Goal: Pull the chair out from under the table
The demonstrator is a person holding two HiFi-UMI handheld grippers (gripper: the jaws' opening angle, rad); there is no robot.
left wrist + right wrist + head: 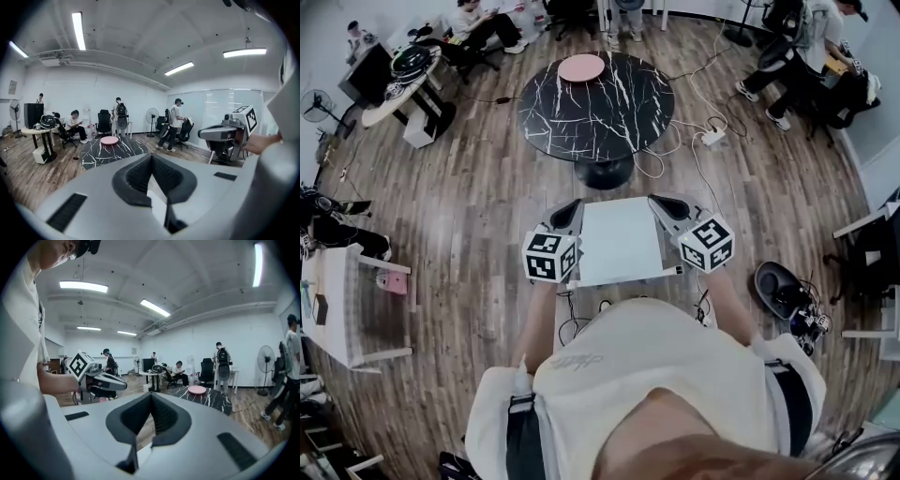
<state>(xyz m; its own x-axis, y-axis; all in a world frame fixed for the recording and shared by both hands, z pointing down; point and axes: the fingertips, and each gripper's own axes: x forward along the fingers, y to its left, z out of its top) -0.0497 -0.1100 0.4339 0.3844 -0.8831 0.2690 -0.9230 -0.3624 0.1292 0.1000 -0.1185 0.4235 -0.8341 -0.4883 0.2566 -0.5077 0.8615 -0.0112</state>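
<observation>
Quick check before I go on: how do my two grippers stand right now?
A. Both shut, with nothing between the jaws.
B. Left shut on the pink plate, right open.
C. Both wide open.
A: the left gripper and the right gripper each show their jaws closed together in their own views, with nothing held between them.

Head view, centre: the white panel (619, 239) conceals whatever stands beneath it; chair or table cannot be told. Lower frame: the wearer's torso (656, 375) blocks the floor. Top edge: a seated person (483, 23) is cut off. The left gripper (151, 159) and right gripper (151, 399) each mask the near floor in their own views.
</observation>
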